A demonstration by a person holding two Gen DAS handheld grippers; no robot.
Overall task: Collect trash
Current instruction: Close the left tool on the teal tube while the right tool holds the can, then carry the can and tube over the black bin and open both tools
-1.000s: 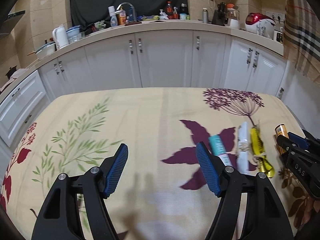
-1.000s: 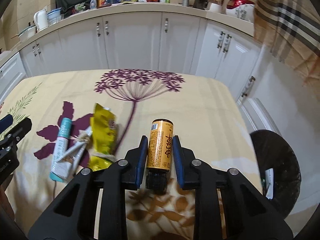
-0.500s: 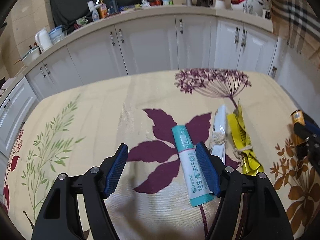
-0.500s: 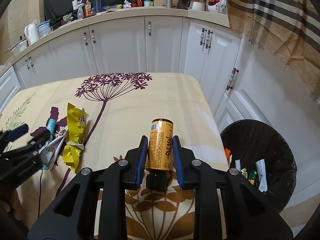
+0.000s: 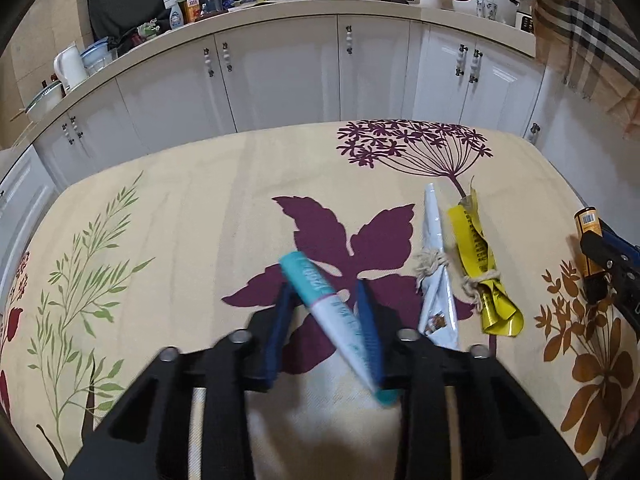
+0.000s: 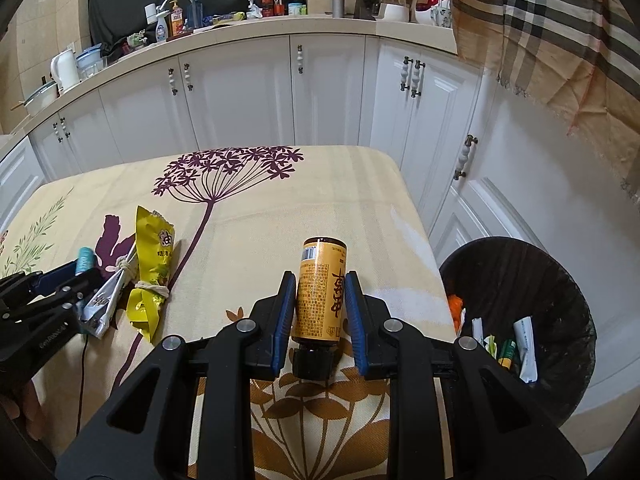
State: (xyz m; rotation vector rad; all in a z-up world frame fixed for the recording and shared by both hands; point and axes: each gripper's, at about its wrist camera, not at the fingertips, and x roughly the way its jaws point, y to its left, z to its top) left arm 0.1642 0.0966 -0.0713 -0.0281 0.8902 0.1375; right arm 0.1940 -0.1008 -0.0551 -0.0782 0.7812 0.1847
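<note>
Our left gripper point(image 5: 326, 312) has just been closing on the teal tube point(image 5: 336, 320), lower centre; right gripper point(image 6: 320, 312) stays clenched on the yellow bottle point(image 6: 319, 292). Bin point(image 6: 560, 280) next, probably.

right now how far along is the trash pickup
Done: the bin already holds several wrappers. In hand: the right gripper is clamped on the yellow bottle, over the table and not yet over the bin; the left gripper has just been closing around the teal tube, which lies askew between its jaws. Left: the white wrapper and yellow wrapper, both on the tablecloth.
</note>
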